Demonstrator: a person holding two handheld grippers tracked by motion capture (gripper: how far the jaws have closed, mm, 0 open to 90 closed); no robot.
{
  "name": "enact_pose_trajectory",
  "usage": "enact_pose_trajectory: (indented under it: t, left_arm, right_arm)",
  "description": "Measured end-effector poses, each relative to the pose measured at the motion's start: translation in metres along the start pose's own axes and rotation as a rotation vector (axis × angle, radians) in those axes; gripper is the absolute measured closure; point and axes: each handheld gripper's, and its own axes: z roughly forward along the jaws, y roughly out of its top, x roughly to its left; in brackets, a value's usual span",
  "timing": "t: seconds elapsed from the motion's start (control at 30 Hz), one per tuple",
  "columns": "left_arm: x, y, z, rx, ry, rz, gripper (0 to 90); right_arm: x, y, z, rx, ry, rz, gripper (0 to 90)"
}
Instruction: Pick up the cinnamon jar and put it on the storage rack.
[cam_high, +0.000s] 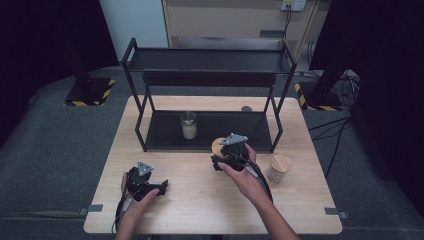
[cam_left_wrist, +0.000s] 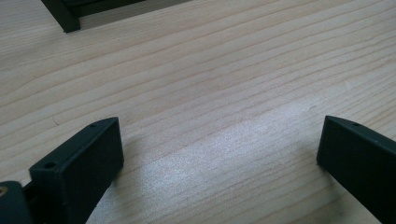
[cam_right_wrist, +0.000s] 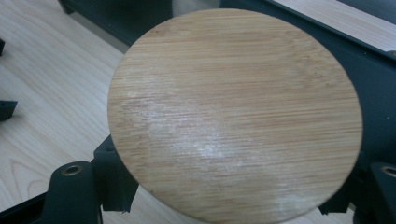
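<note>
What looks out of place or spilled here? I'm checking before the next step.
Nothing stands out. One jar stands upright on the rack's lower shelf, another jar upright on the table, and the right gripper holds a bamboo-lidded jar. No spill or damage shows.

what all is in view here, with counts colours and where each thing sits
light wooden table: one, pale wood, centre of high view
black metal two-tier shelf rack: one, black, back half of table
clear glass jar with pale contents: one, on rack's lower shelf
small dark round object: one, on table behind rack, too small to identify
round bamboo-lidded jars: two; one standing on table at right, one between right gripper's jaws
left gripper: black, open, over bare table
right gripper: black, shut on jar, near rack's front
</note>
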Motion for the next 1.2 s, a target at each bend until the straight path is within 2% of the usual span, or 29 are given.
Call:
enact_pose_trajectory:
  t: [0.43,1.2]
  left_arm:
    - [0.0,0.0,0.0,0.0,0.0,0.0,0.0]
    - [0.0,0.0,0.0,0.0,0.0,0.0,0.0]
  right_arm:
    - [-0.012,0.017,0.01,-0.016,-0.026,0.027,25.1]
    - [-0.028,0.037,0.047,-0.016,-0.081,0.078,25.1]
